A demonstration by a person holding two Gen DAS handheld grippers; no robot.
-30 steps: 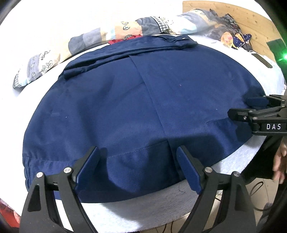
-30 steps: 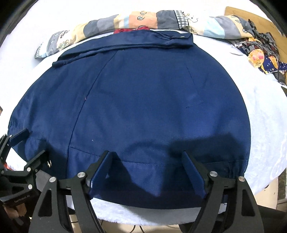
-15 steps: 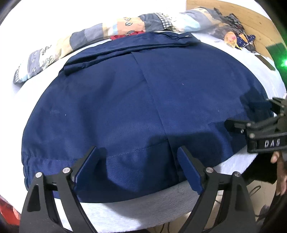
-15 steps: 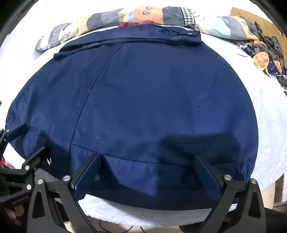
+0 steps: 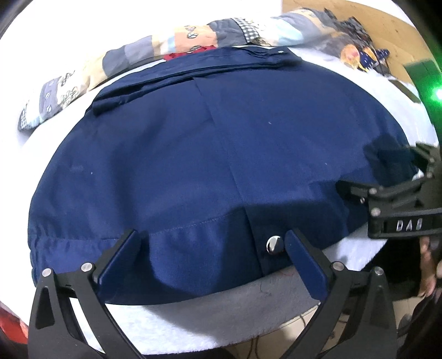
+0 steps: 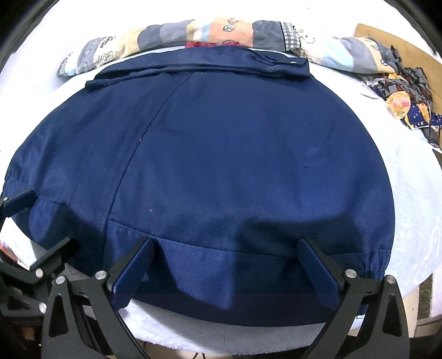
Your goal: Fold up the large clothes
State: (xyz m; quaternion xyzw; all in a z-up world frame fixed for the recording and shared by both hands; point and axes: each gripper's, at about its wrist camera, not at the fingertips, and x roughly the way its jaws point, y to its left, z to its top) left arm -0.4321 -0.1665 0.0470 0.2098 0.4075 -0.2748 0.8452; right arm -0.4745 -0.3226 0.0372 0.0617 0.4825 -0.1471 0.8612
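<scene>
Right now the navy jacket lies spread flat on the white fleece cover, its waistband hem toward the near edge, and the left gripper is opening over that hem while the right gripper stands fully apart beside it, neither pinching cloth. Judging from this, a closing jaw could snag the fleece along with the hem, or catch the metal snap and slip, dragging the jacket askew. Beyond the jacket's collar lies a patchwork quilt, with a wooden board further off
</scene>
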